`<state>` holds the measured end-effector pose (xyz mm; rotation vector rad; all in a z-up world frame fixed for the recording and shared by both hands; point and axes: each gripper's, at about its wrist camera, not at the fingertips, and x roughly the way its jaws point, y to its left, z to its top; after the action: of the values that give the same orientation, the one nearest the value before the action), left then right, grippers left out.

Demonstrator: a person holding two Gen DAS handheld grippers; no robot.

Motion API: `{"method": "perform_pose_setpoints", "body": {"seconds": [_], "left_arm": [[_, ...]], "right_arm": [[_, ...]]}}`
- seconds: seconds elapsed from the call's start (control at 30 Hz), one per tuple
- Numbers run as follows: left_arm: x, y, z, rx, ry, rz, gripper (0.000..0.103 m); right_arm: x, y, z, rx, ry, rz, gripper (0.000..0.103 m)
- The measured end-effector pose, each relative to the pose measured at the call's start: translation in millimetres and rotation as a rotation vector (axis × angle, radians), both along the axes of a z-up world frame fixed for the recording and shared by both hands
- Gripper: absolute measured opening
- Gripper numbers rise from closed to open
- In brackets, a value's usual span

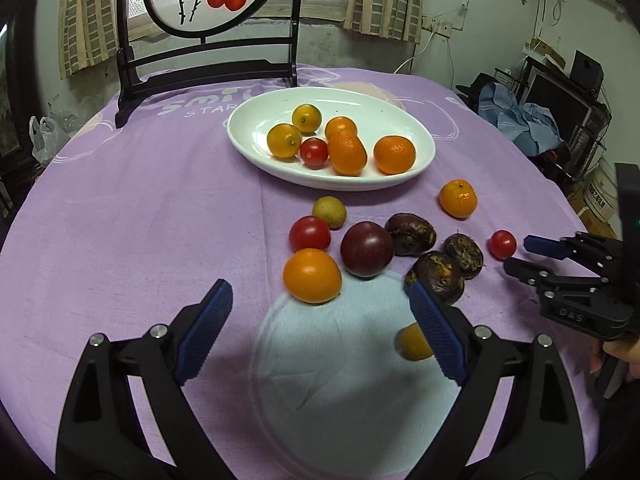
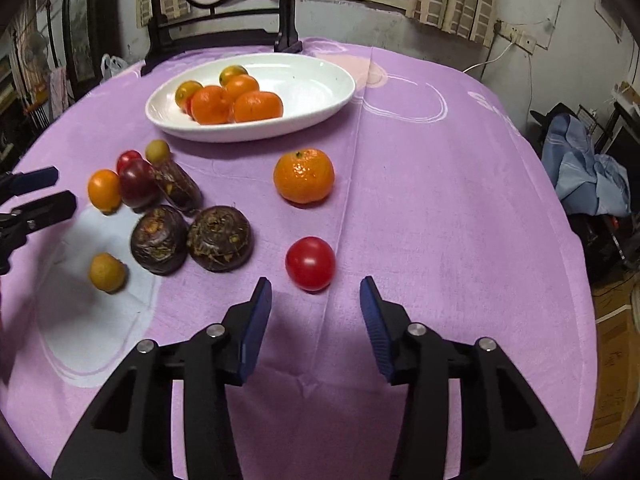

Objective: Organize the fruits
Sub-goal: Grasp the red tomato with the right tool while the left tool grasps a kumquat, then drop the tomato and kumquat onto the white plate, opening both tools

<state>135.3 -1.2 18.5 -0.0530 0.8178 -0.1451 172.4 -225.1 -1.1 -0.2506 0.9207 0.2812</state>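
Note:
A white oval plate (image 1: 248,136) (image 2: 320,92) at the back of the table holds several small oranges, yellow fruits and a cherry tomato. Loose fruit lies in front of it: an orange tomato (image 1: 312,276), a dark plum (image 1: 367,249), a red tomato (image 1: 309,233), three brown water chestnuts (image 1: 438,276) and a mandarin (image 2: 304,176). My left gripper (image 1: 320,322) is open and empty just short of the orange tomato. My right gripper (image 2: 316,312) is open and empty, with a red cherry tomato (image 2: 310,263) just beyond its fingertips.
A purple cloth (image 1: 140,220) covers the round table. A dark wooden stand with a painted round panel (image 1: 208,64) stands behind the plate. A small yellow fruit (image 1: 414,342) lies by my left gripper's right finger. Cluttered shelves and blue cloth (image 1: 528,120) are off the table's right.

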Motion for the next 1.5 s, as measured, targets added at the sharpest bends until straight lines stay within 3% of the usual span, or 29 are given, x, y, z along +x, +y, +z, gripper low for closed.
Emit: {"method": "perform_pose_setpoints", "body": {"seconds": [0.13,0.2,0.27,0.47,0.6,0.63,0.73,0.8,0.87,1.07,1.23,1.5], "left_arm": [[-4,-6,-3,-0.001,0.010,-0.025,0.092],[-5,-11,-7,-0.006,0.027,-0.050,0.092],[-6,-18,-13,-0.008,0.054,-0.082,0.092],[-12,-38,-22,0.039,0.068,-0.146,0.092],[-12,-44,-26,0.040,0.076,-0.165,0.090],[-12,-46,-27,0.047,0.076,-0.165,0.086],[-10,-49,-33,0.038,0.105,-0.183,0.052],[-10,-51,-33,0.039,0.103,-0.183,0.048],[-11,-54,-34,0.030,0.105,-0.207,0.028],[-15,-55,-28,0.027,0.109,-0.202,0.028],[-11,-49,8,0.013,0.044,-0.209,0.028],[48,-24,45,0.045,0.006,-0.089,0.028]], "right_arm": [[13,6,-5,-0.014,0.007,0.007,0.044],[17,6,-9,0.014,0.021,0.012,0.030],[16,4,-8,0.026,0.015,0.006,0.027],[9,-15,5,0.171,0.000,-0.004,0.027],[3,-8,9,0.186,-0.010,0.034,0.027],[2,-6,10,0.185,-0.009,0.045,0.027],[-1,-1,12,0.183,-0.016,0.069,0.027],[-3,0,12,0.185,-0.022,0.075,0.027],[-3,-1,13,0.188,-0.026,0.072,0.027],[-5,-6,18,0.223,-0.055,0.060,0.027],[-10,0,35,0.252,-0.107,0.069,0.027],[10,29,75,0.285,-0.175,0.146,0.028]]}}
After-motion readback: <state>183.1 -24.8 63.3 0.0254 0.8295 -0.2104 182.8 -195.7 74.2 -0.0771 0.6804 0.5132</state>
